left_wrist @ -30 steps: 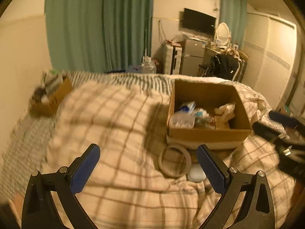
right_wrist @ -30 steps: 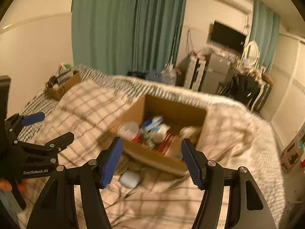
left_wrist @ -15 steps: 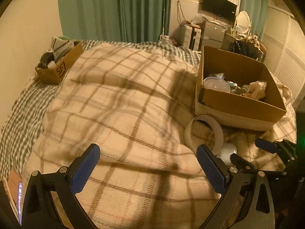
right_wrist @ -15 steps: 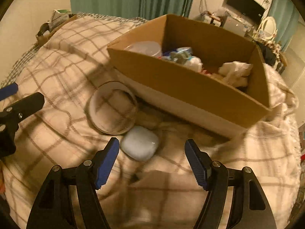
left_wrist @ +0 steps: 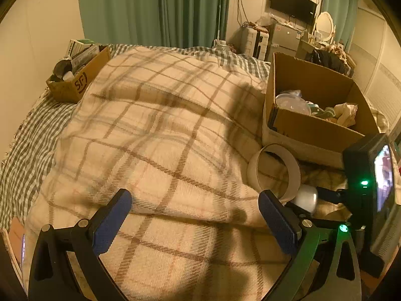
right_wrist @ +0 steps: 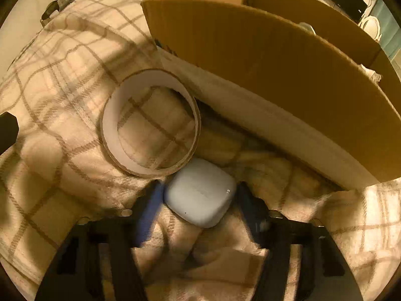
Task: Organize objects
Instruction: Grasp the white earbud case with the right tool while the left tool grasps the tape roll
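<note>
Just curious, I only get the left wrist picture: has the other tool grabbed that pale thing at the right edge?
Observer: In the right wrist view the right gripper has its jaws either side of the small white rounded plastic case; blur hides whether they touch.
Visitor: Is it clear of the ring?
Observer: No, it lies against the near rim of the white cardboard tape ring.
Visitor: What is under it?
Observer: Only the cream plaid blanket.

Bedding: a plaid blanket over a green checked sheet.
Far wall: green curtains, a dark television at right.
Far right: an oval mirror above cluttered furniture.
</note>
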